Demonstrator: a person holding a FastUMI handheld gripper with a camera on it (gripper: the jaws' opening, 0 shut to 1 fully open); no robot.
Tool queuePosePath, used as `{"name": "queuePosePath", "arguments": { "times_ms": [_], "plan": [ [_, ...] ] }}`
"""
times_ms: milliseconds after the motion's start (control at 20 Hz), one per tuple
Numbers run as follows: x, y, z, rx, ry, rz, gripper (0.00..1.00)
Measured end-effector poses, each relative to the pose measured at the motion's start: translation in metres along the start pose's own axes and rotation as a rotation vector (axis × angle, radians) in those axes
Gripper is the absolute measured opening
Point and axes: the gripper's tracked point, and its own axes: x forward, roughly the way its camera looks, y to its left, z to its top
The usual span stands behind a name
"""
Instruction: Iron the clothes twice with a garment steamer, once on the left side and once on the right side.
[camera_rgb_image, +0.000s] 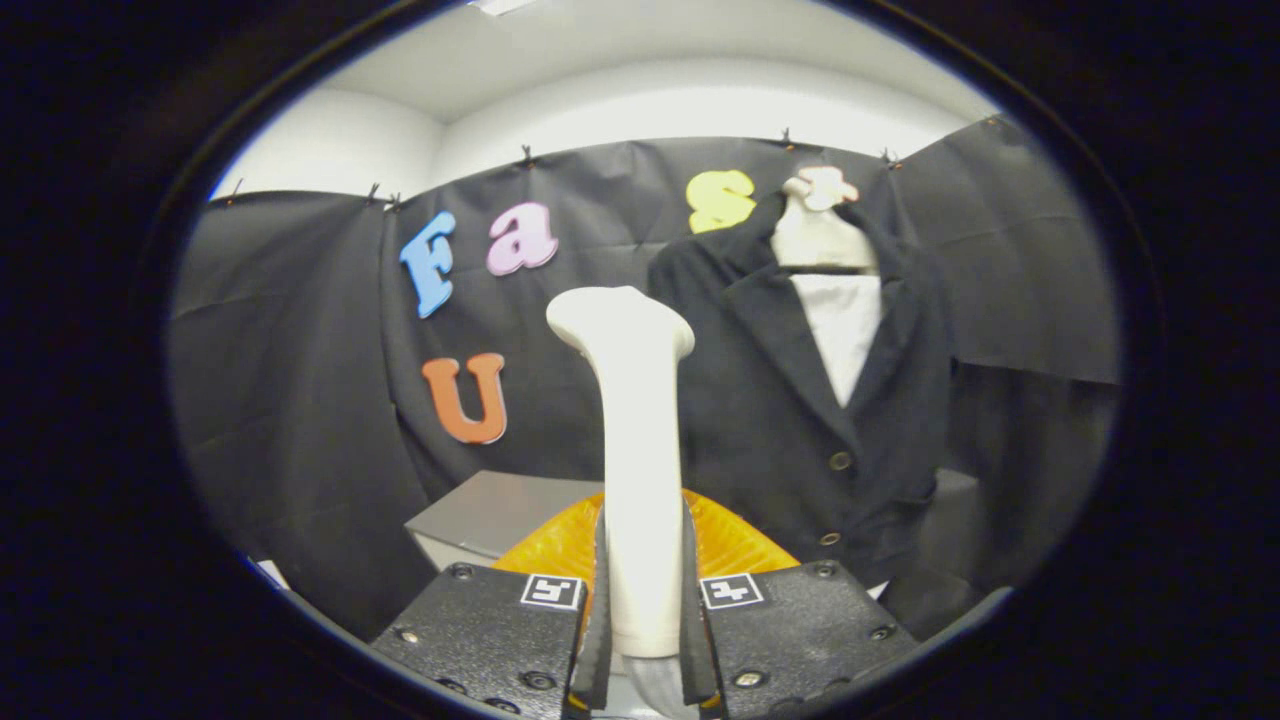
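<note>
My gripper (643, 590) is shut on the white handle of the garment steamer (635, 420), which stands upright between the fingers with its head tilted toward the left. Its orange water tank (735, 540) shows just behind the fingers. Beyond the steamer and to its right hangs a dark jacket (790, 400) over a white shirt on a mannequin torso (820, 235). The steamer head is level with the jacket's left shoulder and apart from the cloth.
A grey box-shaped stand (490, 510) sits low behind the steamer, left of the jacket. Black cloth walls close the booth on all sides.
</note>
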Motion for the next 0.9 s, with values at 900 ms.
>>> {"name": "queuePosePath", "arguments": {
  "times_ms": [900],
  "plan": [
    [0.071,-0.117,0.002,-0.113,-0.128,-0.167,0.3]
  ]
}}
